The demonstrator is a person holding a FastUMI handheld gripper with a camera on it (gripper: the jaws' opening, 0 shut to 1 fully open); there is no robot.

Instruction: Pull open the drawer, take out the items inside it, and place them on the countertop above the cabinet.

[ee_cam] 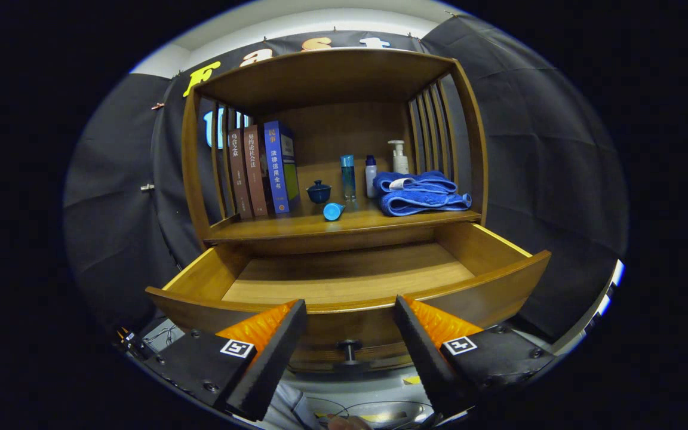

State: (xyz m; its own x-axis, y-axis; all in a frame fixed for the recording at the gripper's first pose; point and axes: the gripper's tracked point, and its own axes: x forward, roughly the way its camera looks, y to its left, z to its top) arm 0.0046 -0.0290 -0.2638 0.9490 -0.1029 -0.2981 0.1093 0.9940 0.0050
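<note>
Even overhead light, sharp focus, strong fisheye bending at the edges, soft shadow under the shelf.

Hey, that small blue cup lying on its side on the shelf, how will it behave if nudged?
The blue cup lies on its side near the shelf's front edge, so it probably rolls, maybe off. It looks light. The gripper, jaws open, is by the drawer.

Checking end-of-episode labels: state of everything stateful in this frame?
drawer: pulled open, visible floor bare
drawer knob: between the fingers, untouched
gripper: open, holding nothing
small blue cup: lying on its side on the countertop
lidded blue pot: upright, lid on
towel: folded
books: standing upright
bottles: upright
</note>
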